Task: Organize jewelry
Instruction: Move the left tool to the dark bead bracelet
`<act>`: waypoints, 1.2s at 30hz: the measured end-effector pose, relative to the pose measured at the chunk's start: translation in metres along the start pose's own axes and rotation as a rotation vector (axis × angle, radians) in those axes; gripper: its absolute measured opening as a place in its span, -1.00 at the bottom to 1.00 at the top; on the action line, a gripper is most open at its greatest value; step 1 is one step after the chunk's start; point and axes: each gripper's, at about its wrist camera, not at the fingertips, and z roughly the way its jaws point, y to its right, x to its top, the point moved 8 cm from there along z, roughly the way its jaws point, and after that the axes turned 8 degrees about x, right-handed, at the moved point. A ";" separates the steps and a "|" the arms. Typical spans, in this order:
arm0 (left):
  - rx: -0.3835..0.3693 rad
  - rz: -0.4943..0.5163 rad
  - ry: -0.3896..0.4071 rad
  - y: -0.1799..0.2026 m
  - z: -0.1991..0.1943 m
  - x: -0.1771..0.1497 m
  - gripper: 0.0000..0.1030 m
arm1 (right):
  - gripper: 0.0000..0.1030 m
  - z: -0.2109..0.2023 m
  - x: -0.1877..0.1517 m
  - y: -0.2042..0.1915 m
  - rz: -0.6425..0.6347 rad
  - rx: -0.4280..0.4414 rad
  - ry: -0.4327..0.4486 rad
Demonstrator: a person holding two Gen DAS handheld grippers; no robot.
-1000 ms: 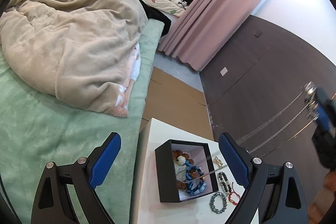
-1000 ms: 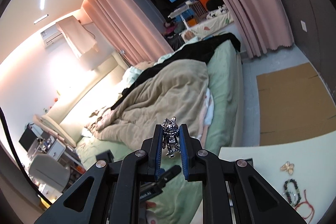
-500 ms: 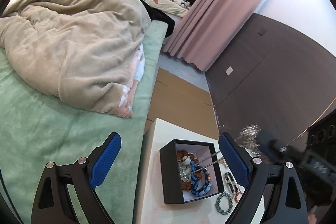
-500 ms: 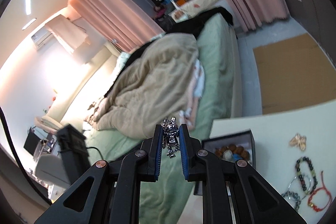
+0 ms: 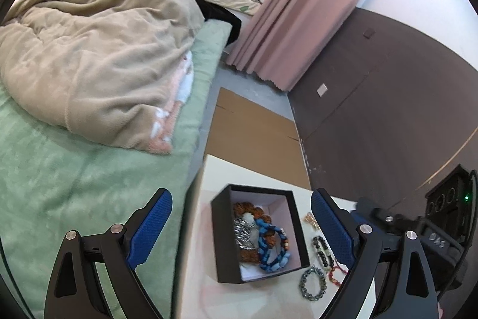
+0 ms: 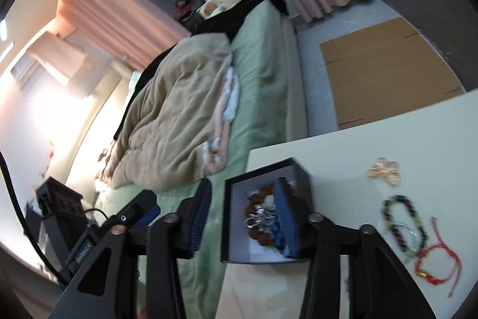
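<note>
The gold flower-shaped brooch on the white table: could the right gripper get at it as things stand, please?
Probably yes. The gold flower-shaped brooch lies alone on bare white table, nothing over it. The right gripper has open, empty jaws above the black box just beside it, so a short sideways move should do.

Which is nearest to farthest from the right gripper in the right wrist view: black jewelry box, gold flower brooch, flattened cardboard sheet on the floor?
1. Black jewelry box: directly under the open right gripper, at the white table's left edge.
2. Gold flower brooch: farther right on the table, outside the box.
3. Flattened cardboard sheet: on the floor beyond the table's far edge.
</note>
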 end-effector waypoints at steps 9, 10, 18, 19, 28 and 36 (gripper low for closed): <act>-0.027 0.111 -0.026 0.052 0.010 -0.023 0.83 | 0.45 -0.064 0.001 0.035 0.051 -0.069 0.072; -0.026 0.123 -0.027 0.057 0.011 -0.026 0.83 | 0.46 -0.068 0.001 0.037 0.057 -0.072 0.077; -0.047 0.248 -0.059 0.104 0.024 -0.054 0.83 | 0.46 -0.110 -0.020 0.079 0.133 -0.188 0.089; -0.050 0.267 -0.065 0.111 0.027 -0.059 0.83 | 0.46 -0.114 -0.024 0.086 0.153 -0.201 0.087; -0.103 0.321 -0.178 0.156 0.049 -0.095 0.43 | 0.46 -0.136 -0.030 0.125 0.256 -0.216 0.097; -0.034 0.379 -0.240 0.174 0.082 -0.114 0.01 | 0.45 -0.144 -0.021 0.145 0.294 -0.216 0.109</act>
